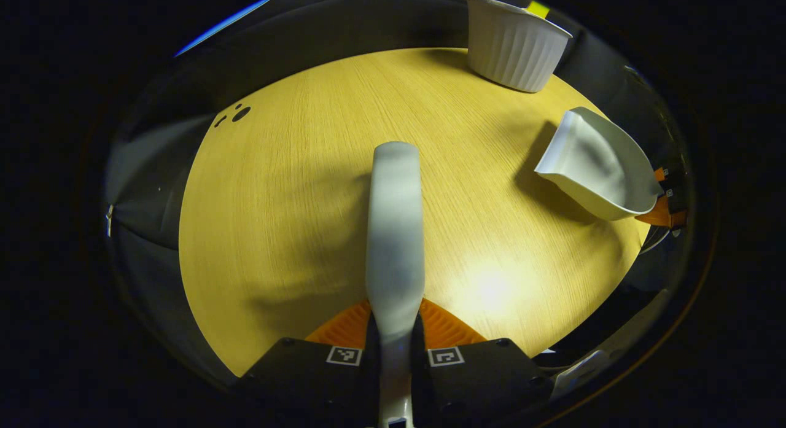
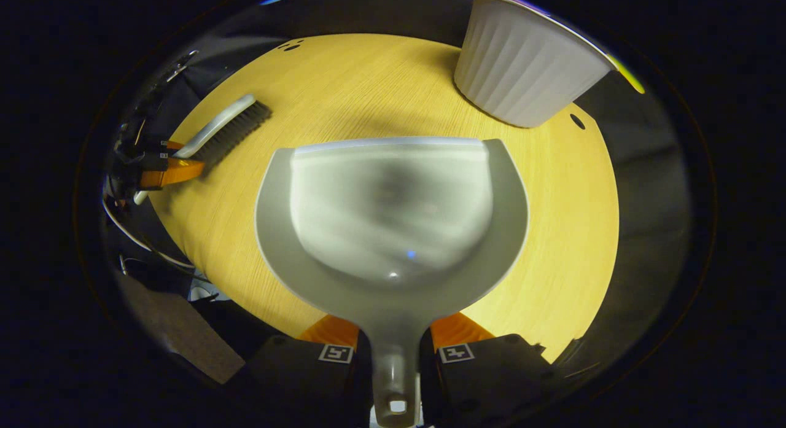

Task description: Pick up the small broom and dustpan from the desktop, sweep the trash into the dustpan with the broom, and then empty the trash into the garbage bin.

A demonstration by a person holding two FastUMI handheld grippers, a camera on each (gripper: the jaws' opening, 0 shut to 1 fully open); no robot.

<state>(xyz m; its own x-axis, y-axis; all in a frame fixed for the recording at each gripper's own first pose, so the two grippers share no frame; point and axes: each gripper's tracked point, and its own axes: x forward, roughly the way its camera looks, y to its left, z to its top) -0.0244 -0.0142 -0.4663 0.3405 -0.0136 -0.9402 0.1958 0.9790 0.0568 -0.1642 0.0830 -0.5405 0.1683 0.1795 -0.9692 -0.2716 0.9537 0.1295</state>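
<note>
My left gripper (image 1: 396,330) is shut on the handle of the small broom (image 1: 394,225), whose pale back runs straight ahead over the wooden table (image 1: 276,219). In the right gripper view the broom (image 2: 224,130) shows dark bristles at the left, held by the left gripper (image 2: 169,170). My right gripper (image 2: 393,333) is shut on the handle of the pale dustpan (image 2: 393,213), whose pan looks bare inside. In the left gripper view the dustpan (image 1: 599,164) hangs tilted at the right, throwing a shadow on the table. The white ribbed garbage bin (image 1: 516,44) (image 2: 522,66) stands at the table's far edge.
Small dark holes (image 1: 241,113) mark the tabletop near its far left edge, and one hole (image 2: 577,121) lies beside the bin. Dark floor and cables (image 2: 141,244) lie beyond the table's left edge. A bright light patch (image 1: 488,287) shines on the wood.
</note>
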